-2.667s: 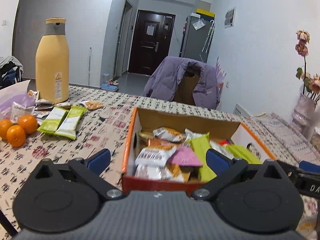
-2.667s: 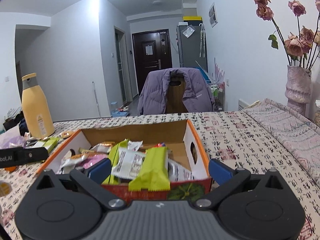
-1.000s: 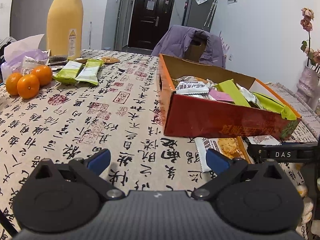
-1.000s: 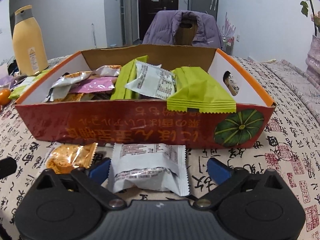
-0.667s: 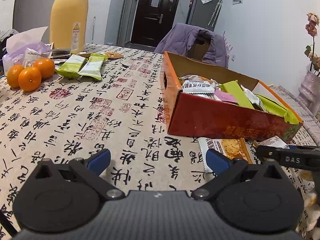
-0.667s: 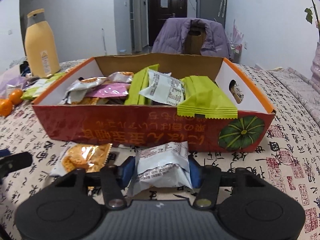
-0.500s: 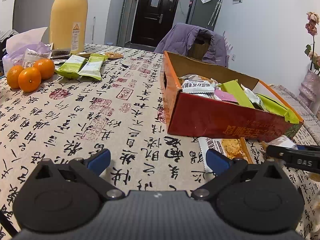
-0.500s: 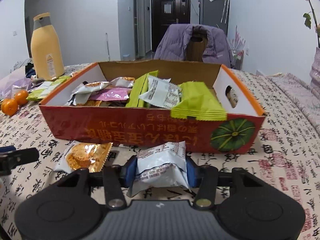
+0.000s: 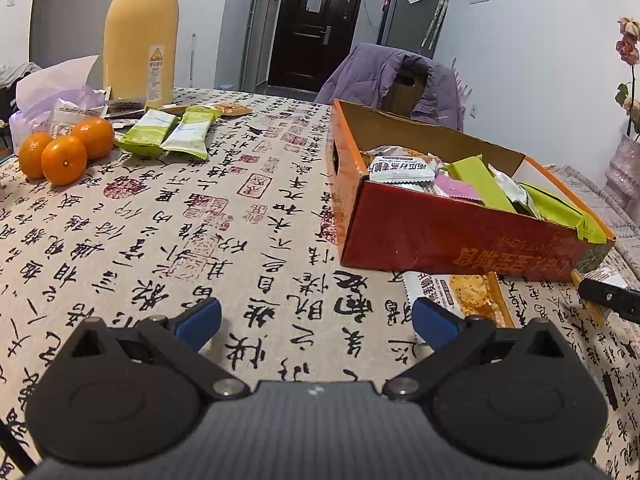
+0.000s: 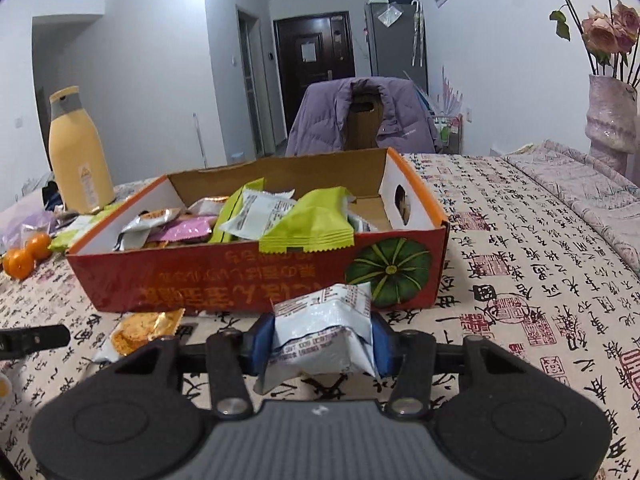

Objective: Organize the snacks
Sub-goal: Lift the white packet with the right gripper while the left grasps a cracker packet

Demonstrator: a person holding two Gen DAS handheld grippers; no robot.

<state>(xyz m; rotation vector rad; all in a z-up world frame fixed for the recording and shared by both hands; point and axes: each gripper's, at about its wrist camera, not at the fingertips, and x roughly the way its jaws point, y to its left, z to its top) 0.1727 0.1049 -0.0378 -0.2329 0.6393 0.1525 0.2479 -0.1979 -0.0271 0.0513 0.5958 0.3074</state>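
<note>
Desk (image 9: 168, 248) under a cloth printed with black calligraphy and red seals. Tall yellow bottle (image 9: 141, 36) at its far left edge. Three oranges (image 9: 64, 151) clustered near that bottle, touching one another, just beside a tissue pack (image 9: 48, 92). Beyond the desk, chair draped with a purple jacket (image 10: 362, 116). Dark door (image 10: 314, 50) behind that chair. Vase of dried roses (image 10: 610, 116) far right.

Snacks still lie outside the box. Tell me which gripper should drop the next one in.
Right: the right gripper is shut on a white packet facing the box; the left gripper is open and empty.
</note>
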